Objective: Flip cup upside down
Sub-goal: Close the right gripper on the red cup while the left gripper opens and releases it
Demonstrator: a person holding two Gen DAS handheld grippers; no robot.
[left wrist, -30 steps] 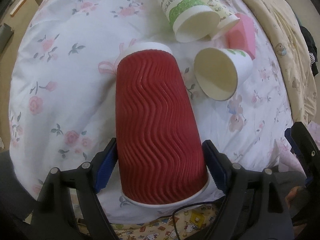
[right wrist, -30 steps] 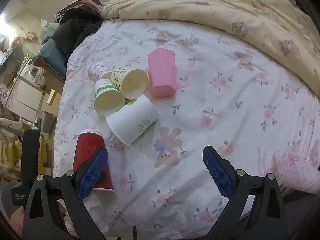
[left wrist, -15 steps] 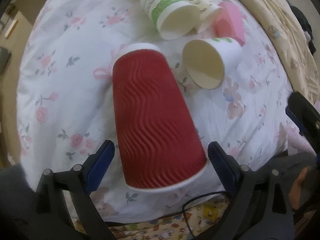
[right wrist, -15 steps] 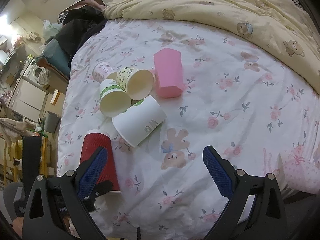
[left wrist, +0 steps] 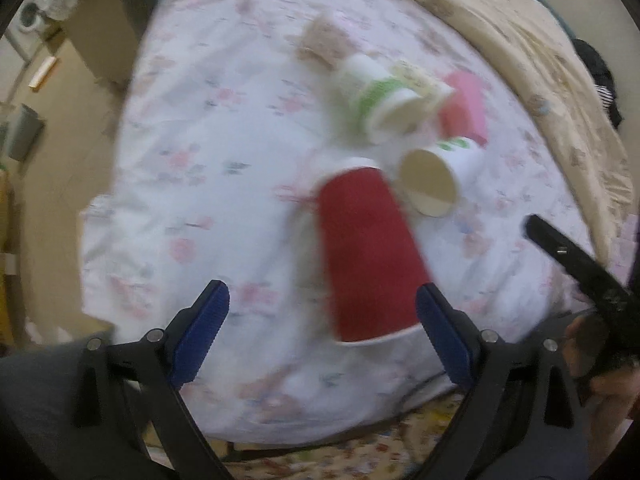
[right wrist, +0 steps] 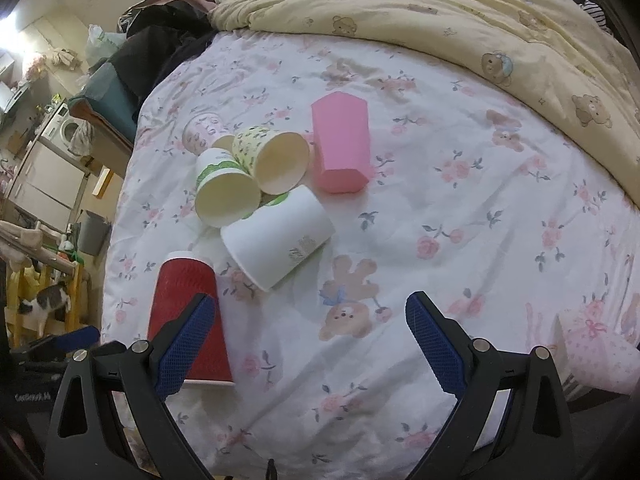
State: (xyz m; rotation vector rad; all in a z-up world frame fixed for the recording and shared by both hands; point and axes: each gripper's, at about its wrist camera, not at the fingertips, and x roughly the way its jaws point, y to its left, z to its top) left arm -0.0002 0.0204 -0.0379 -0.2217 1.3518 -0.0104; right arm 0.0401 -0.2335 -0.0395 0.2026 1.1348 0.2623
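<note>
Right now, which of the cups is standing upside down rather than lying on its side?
The red cup, rim down on the bedsheet; the white and patterned cups all lie on their sides.

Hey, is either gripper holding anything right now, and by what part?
Nothing is held. The left gripper is open, clear of the red ribbed paper cup standing upside down on the floral bedsheet. The right gripper is open and empty.

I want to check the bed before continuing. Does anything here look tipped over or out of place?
Yes. The red ribbed cup stands rim down, but the white cup, the green-banded cup and the leaf-print cup lie on their sides in a cluster, beside a tipped pink container.
</note>
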